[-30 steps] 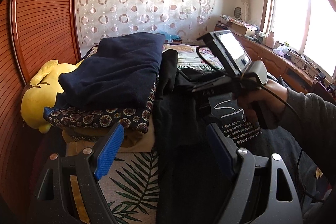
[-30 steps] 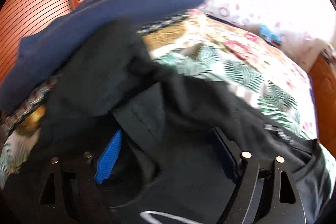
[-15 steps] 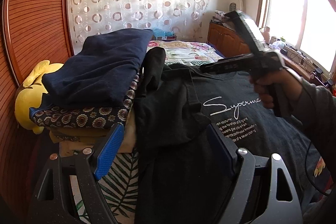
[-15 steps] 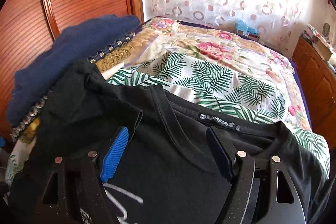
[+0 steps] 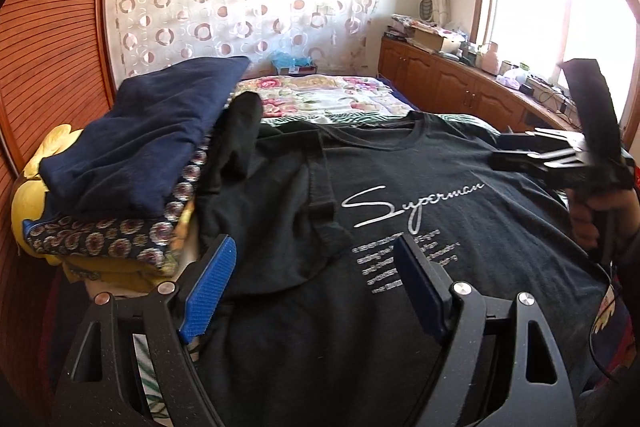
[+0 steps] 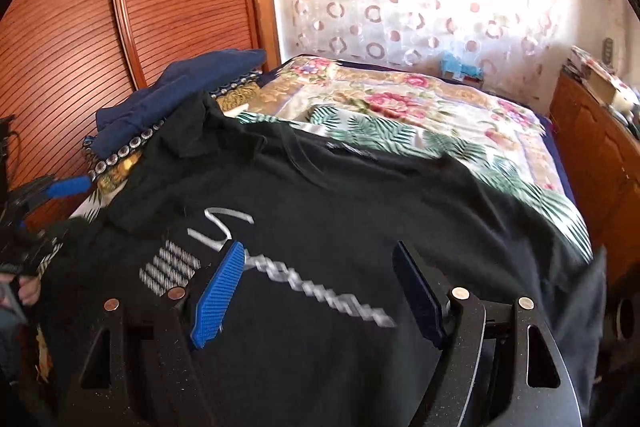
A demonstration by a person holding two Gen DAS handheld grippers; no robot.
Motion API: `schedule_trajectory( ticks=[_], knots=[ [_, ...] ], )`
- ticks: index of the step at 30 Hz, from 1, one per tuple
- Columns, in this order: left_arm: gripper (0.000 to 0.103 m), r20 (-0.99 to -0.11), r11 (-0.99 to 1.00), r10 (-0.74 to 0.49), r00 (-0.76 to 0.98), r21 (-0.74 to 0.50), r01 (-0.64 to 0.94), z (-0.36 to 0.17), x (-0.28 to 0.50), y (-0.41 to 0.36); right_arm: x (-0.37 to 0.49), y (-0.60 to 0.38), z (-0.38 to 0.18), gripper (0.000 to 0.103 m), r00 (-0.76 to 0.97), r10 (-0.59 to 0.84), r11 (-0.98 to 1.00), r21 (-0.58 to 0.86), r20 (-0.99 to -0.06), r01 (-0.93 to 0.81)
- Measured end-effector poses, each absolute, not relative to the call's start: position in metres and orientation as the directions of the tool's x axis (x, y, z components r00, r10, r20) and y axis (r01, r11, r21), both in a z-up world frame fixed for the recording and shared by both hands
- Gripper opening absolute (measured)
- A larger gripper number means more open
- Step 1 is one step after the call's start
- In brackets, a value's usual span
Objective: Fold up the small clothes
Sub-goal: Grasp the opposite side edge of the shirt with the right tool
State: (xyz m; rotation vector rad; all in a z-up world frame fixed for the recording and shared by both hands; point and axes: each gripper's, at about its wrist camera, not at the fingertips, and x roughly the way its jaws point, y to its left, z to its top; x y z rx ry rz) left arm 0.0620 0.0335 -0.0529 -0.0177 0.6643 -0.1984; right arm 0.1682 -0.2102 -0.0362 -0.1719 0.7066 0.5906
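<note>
Black T-shirt (image 5: 400,227) spread front-up across the bed (image 6: 420,107), both hand-held grippers wide and empty above it.

Left hand-held gripper (image 5: 316,283) held with jaws wide over the shirt's lower left part, nothing between the pads; right hand-held gripper (image 6: 316,287) likewise wide over the white lettering, gripping nothing. Crowded on the left by a folded navy garment (image 5: 148,139) stacked on a patterned cushion (image 5: 112,239), with a yellow plush toy (image 5: 28,195) against the ribbed wooden panel (image 5: 52,47); one black sleeve (image 5: 240,131) leaning up on that stack. Wooden cabinets (image 5: 448,83) and a bright window along the right. Against a second earlier: right hand-held gripper shifted from mid-shirt out to the right edge, shirt front and lettering now uncovered, collar lying flat.
</note>
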Motion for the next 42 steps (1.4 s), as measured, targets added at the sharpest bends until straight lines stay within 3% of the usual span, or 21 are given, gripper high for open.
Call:
schedule_trajectory(
  ticks=[11,20,29,42],
  knots=[
    [0.082,-0.669,0.968,-0.219,0.71,-0.057,0.245,-0.07,0.076,-0.006,0.1,-0.315,-0.047,0.078,0.702,0.304,0.915,-0.007,-0.644,-0.402],
    [0.082,-0.728,0.961,-0.214,0.652,-0.039,0.272,-0.086,0.089,-0.028,0.084,-0.398,-0.058,0.078,0.711,0.243,0.966,0.101,-0.66,-0.236],
    [0.082,-0.74,0.967,-0.182,0.647,-0.017,0.254,-0.09,0.097,-0.036,0.083,-0.408,-0.057,0.078,0.692,0.194,0.98,0.098,-0.696,-0.176],
    [0.082,-0.729,0.968,-0.189,0.658,-0.025,0.25,-0.079,0.118,-0.044,0.13,-0.417,-0.034,0.067,0.668,0.206,0.978,0.149,-0.715,-0.143]
  ],
)
